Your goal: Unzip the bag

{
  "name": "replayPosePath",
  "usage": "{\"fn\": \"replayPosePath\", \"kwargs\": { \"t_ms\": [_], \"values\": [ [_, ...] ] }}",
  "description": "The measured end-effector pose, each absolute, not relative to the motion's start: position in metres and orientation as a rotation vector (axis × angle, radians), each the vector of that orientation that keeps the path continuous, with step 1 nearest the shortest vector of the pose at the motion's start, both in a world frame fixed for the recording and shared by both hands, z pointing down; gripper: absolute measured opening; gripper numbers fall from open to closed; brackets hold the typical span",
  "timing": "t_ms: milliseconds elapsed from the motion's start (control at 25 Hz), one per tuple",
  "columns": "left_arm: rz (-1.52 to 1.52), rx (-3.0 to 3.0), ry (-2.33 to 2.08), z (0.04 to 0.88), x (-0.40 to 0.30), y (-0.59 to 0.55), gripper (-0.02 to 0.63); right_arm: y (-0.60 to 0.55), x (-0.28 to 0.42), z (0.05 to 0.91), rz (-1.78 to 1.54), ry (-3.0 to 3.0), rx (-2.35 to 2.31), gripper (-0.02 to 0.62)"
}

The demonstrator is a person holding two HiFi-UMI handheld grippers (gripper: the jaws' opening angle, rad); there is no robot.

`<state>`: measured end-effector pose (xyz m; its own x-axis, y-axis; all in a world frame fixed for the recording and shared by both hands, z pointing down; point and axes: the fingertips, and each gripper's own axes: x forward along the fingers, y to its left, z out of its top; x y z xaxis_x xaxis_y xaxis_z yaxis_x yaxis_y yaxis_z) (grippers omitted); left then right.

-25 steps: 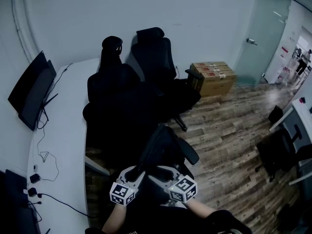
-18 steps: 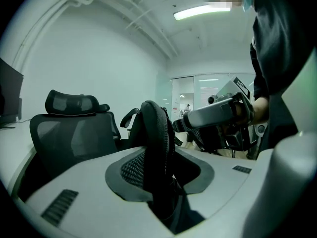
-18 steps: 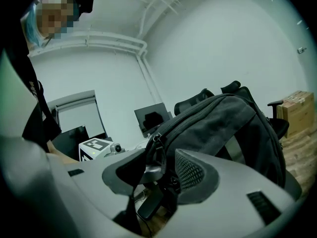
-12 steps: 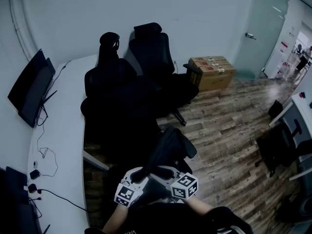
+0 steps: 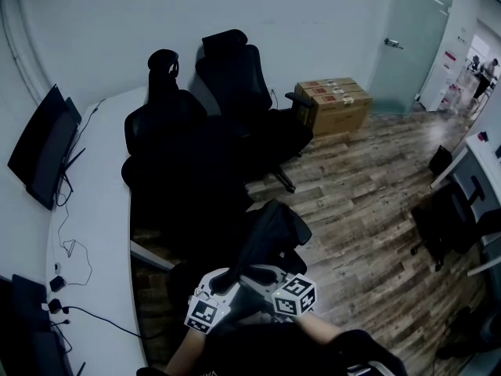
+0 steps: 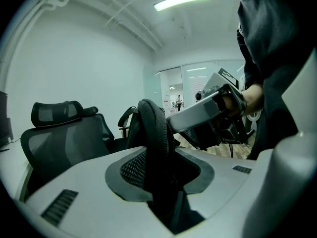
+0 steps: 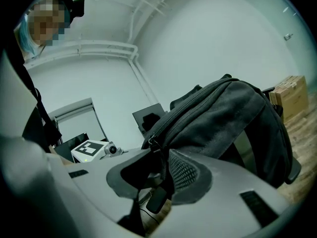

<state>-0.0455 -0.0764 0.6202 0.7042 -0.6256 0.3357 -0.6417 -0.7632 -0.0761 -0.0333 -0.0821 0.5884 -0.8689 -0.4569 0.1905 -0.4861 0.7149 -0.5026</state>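
Observation:
A dark grey backpack (image 5: pixel 266 233) stands on a black chair right in front of me. My left gripper (image 5: pixel 225 279) is at its top, shut on the bag's black padded carry handle (image 6: pixel 154 133), which fills the gap between its jaws in the left gripper view. My right gripper (image 5: pixel 257 276) is beside it at the bag's top. In the right gripper view the backpack (image 7: pixel 233 118) rises ahead and its zipper pull (image 7: pixel 157 196) hangs between the jaws, against the right pad (image 7: pixel 185 175). Those jaws are closing, and a gap still shows on the left of the pull.
Two black office chairs (image 5: pixel 235 77) stand beyond the bag, at a curved white desk (image 5: pixel 94 210) with monitors (image 5: pixel 39 143) and cables. Cardboard boxes (image 5: pixel 333 104) sit by a glass door (image 5: pixel 407 45). At the right stands another dark chair (image 5: pixel 438 225) on the wooden floor.
Both grippers stay at the top of the bag. The head view has swung a little, so the chairs and boxes sit slightly further left in the picture.

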Motion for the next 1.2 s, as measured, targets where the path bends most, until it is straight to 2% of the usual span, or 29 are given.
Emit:
{"fn": "replayPosePath", "kwargs": {
  "t_ms": [200,720,1200],
  "values": [
    [0.552,2.848,-1.091,0.621,-0.048,-0.076,0.146,-0.079,-0.033,0.588,0.778,-2.833,0.775,0.067],
    [0.560,2.797,-1.142,0.620,-0.059,-0.086,0.130,-0.084,-0.023,0.571,0.199,-2.659,0.917,0.058],
    [0.575,2.778,-1.144,0.619,-0.062,-0.093,0.118,-0.103,-0.010,0.564,0.066,-2.614,0.984,0.051]
  ]
}}
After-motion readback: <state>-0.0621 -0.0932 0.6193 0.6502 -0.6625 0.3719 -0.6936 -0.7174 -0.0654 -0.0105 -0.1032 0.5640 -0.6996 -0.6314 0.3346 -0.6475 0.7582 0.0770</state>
